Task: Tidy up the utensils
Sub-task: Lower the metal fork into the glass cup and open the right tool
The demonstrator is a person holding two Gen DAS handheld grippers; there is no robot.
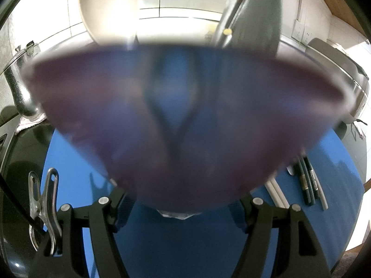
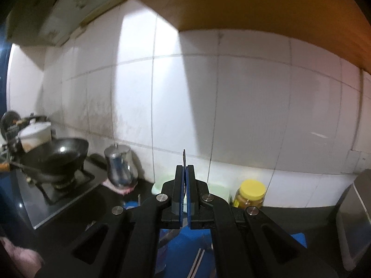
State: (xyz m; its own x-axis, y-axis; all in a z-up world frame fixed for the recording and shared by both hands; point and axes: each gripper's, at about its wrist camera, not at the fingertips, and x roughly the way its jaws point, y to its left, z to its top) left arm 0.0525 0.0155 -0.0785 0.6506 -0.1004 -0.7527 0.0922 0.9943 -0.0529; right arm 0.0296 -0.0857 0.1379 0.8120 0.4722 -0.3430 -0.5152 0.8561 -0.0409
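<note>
In the left wrist view a wide, see-through purple holder (image 1: 185, 120) fills the middle, blurred by closeness. My left gripper (image 1: 180, 208) is shut on its lower part, one blue pad on each side. A large white spoon (image 1: 104, 7) and a grey flat utensil (image 1: 255, 16) rise behind its rim and seem to stand in it. Dark and white chopsticks (image 1: 308, 185) lie on the blue mat (image 1: 336, 185) to the right. My right gripper (image 2: 184, 169) is shut on a thin dark utensil (image 2: 184, 158), whose tip pokes up past the fingers; the rest is hidden.
A steel kettle (image 2: 118, 166) and a black wok (image 2: 60, 159) on the stove stand to the left. A yellow-lidded jar (image 2: 251, 194) and a pale green tub (image 2: 218, 190) sit by the tiled wall. A metal box (image 2: 354, 220) is at the right. A hand (image 2: 18, 259) shows lower left.
</note>
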